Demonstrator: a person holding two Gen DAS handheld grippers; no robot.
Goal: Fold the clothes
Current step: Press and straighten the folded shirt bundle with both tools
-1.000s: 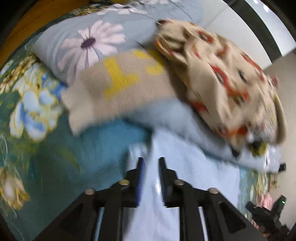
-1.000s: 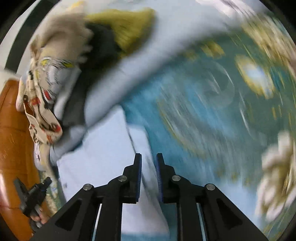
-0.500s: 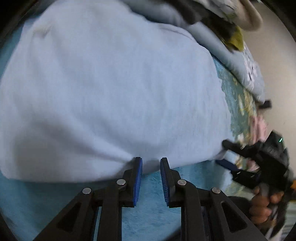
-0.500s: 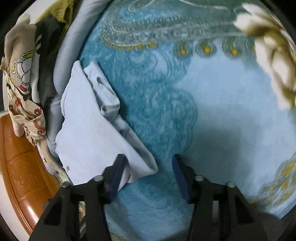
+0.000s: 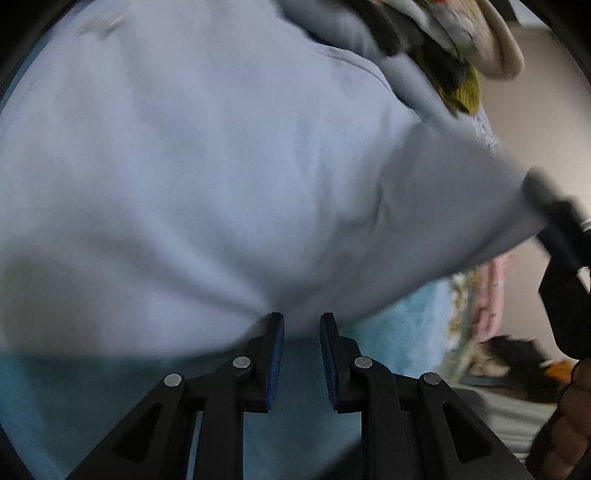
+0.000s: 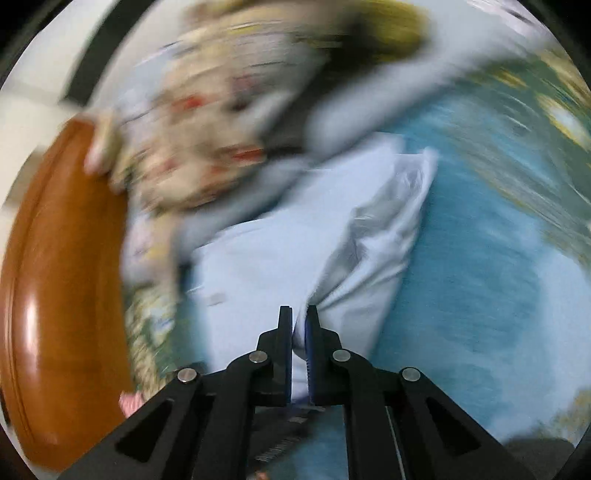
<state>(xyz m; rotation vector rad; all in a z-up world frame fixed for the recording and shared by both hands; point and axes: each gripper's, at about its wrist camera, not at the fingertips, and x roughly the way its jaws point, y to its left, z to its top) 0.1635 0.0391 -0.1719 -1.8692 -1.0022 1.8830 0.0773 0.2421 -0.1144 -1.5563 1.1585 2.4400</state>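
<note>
The teal floral bedspread (image 6: 480,258) carries the pale blue garment (image 5: 207,177), which fills the left wrist view. A clothes pile (image 6: 207,122) lies at 11 o'clock. Right gripper (image 6: 299,325) pinches the garment's edge; left gripper (image 5: 301,332) fingers grip its hem with a narrow gap.

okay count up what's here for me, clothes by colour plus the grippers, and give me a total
Light blue garment, being folded: 1
Beige patterned garment, in the pile: 1
Grey-blue garment, in the pile: 1
Olive-yellow garment, in the pile: 1
Grippers, left gripper and right gripper: 2
Total: 6
</note>
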